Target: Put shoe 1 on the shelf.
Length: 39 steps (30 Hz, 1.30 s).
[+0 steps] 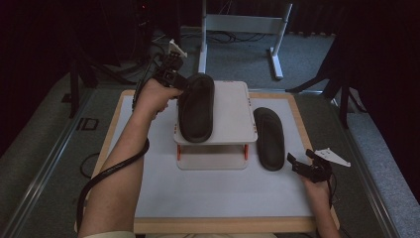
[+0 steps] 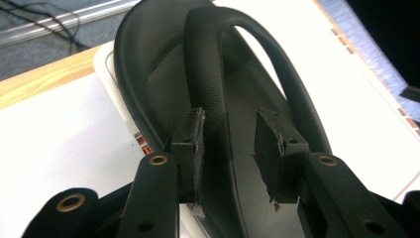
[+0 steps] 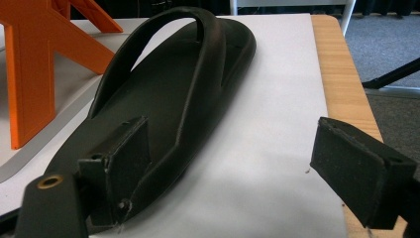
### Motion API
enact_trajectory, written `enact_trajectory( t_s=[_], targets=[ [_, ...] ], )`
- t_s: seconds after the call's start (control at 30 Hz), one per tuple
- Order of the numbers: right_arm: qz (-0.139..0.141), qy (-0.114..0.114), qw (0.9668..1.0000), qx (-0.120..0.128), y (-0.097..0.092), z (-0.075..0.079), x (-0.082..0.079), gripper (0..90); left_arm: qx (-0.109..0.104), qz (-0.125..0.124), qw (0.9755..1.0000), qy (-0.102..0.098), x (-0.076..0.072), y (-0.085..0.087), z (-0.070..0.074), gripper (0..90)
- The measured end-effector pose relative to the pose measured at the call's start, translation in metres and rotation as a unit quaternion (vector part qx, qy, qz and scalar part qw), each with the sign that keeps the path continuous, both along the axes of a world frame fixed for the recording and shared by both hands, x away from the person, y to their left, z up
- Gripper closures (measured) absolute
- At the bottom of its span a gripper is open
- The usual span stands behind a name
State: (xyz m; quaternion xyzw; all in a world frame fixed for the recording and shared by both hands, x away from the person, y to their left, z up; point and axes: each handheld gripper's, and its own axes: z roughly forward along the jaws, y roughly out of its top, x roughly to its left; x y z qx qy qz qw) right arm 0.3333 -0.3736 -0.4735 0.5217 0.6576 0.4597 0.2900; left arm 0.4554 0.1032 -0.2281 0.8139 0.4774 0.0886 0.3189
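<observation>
Two black flip-flop sandals. One sandal [image 1: 196, 106] lies on a white raised stand [image 1: 233, 114]; my left gripper [image 1: 182, 83] is at its far left end. In the left gripper view that sandal's strap [image 2: 210, 89] runs between the pads of the left gripper [image 2: 228, 119]; the left pad [image 2: 190, 144] is against it and the right pad stands off, so the jaws are open. The other sandal [image 1: 269, 139] lies flat on the white board, right of the stand. My right gripper [image 1: 302, 157] is open at that sandal's near end [image 3: 163, 99], one pad [image 3: 126, 144] over its heel edge.
The stand has orange legs [image 3: 25, 74] and a lower shelf [image 1: 213, 161]. The white board [image 1: 208, 193] has a wooden rim. Behind the table stand a white metal frame [image 1: 242, 22] and floor cables; dark tripod legs [image 1: 341, 84] flank the table.
</observation>
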Motion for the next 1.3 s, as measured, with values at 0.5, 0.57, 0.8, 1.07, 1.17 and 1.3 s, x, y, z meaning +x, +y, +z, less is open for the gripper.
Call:
enact_trajectory(
  t_s=[0.5,0.57,0.8,1.07,1.17,1.3],
  targets=[
    [0.000,-0.004,1.0000,-0.007,0.002,0.000,-0.001,17.8,-0.037,-0.001,0.9983,-0.044,-0.027,0.037,-0.022,68.6],
    [-0.001,-0.004,1.0000,-0.008,0.002,0.000,-0.001,17.8,-0.039,-0.001,0.9981,-0.046,-0.029,0.042,-0.026,68.7],
    [-0.001,-0.003,1.0000,-0.007,0.002,0.000,-0.001,17.8,-0.052,0.006,0.9965,-0.065,-0.041,0.058,-0.038,78.2],
    [0.000,-0.002,1.0000,-0.007,0.002,0.000,-0.001,17.8,-0.066,0.005,0.9920,-0.107,-0.060,0.077,-0.054,86.6],
    [0.002,-0.003,1.0000,-0.008,0.002,0.000,-0.001,17.8,-0.077,-0.001,0.9889,-0.128,-0.068,0.084,-0.063,86.6],
    [0.002,0.000,0.9999,-0.010,0.003,0.000,-0.001,17.8,-0.079,-0.007,0.9875,-0.136,-0.076,0.090,-0.079,86.3]
  ],
)
